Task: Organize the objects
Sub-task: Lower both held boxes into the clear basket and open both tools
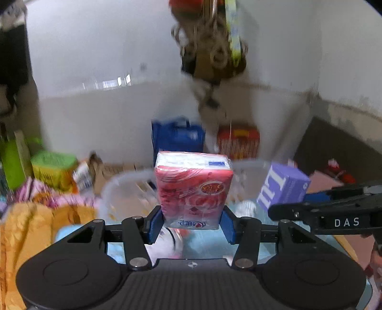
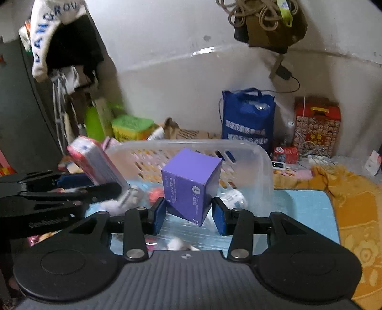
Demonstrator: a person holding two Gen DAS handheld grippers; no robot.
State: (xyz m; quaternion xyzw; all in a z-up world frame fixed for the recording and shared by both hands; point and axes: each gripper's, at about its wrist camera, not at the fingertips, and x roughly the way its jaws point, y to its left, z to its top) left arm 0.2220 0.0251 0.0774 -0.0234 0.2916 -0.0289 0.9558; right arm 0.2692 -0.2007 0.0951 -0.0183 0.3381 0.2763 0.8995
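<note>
My left gripper (image 1: pixel 192 223) is shut on a pink tissue pack (image 1: pixel 193 190) and holds it upright in the air before a clear plastic basket (image 1: pixel 124 183). The pack also shows in the right wrist view (image 2: pixel 95 162), at the left. My right gripper (image 2: pixel 188 215) is shut on a purple box (image 2: pixel 191 183), tilted, held above the near side of the clear plastic basket (image 2: pixel 260 162). The purple box shows in the left wrist view (image 1: pixel 281 188), at the right. Small white and red items lie in the basket.
A blue bag (image 2: pixel 247 116) and a red patterned box (image 2: pixel 316 124) stand by the wall. A green and yellow pack (image 2: pixel 131 127) lies at the left. A light blue mat (image 2: pixel 303 209) lies on an orange blanket (image 2: pixel 358 214). Ropes hang from the wall (image 2: pixel 262 14).
</note>
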